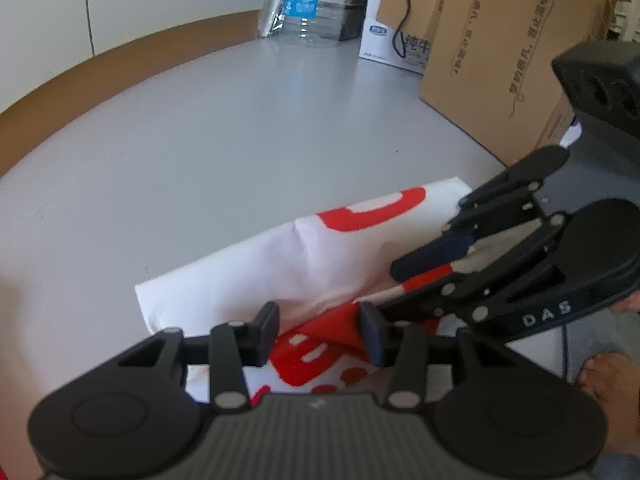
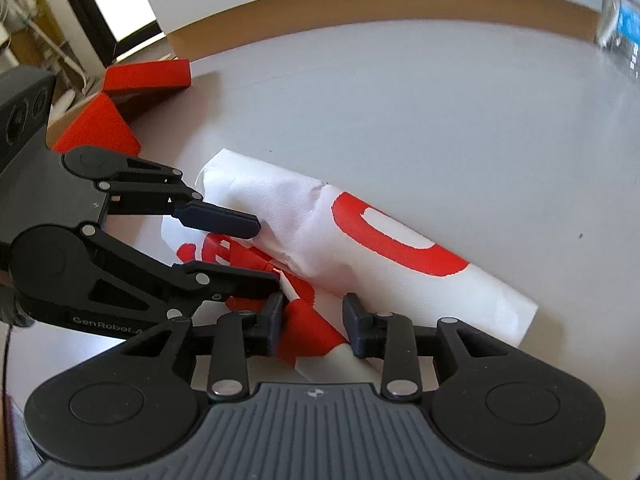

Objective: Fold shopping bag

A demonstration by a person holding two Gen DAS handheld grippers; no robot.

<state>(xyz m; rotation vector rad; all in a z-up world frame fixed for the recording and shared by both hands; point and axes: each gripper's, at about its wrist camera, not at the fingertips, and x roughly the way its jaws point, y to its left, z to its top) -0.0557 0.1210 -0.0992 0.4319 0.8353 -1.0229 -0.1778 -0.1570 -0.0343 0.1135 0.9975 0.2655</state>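
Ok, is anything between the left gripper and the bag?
Nothing visible. The left gripper is right over the bag, its jaws apart with the red-printed fabric showing between them. The right gripper works the same near edge beside it. The bottle and boxes stand far back on the table.

Probably a storeroom or plain workroom: a grey table (image 1: 248, 128), stacked cardboard cartons (image 1: 500, 52) at two o'clock, a large water bottle (image 1: 316, 4) at twelve.

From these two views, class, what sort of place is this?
Probably a storeroom or office corner, not a kitchen: a plain grey table, stacked cardboard boxes and a large water bottle beside the shopping bag.
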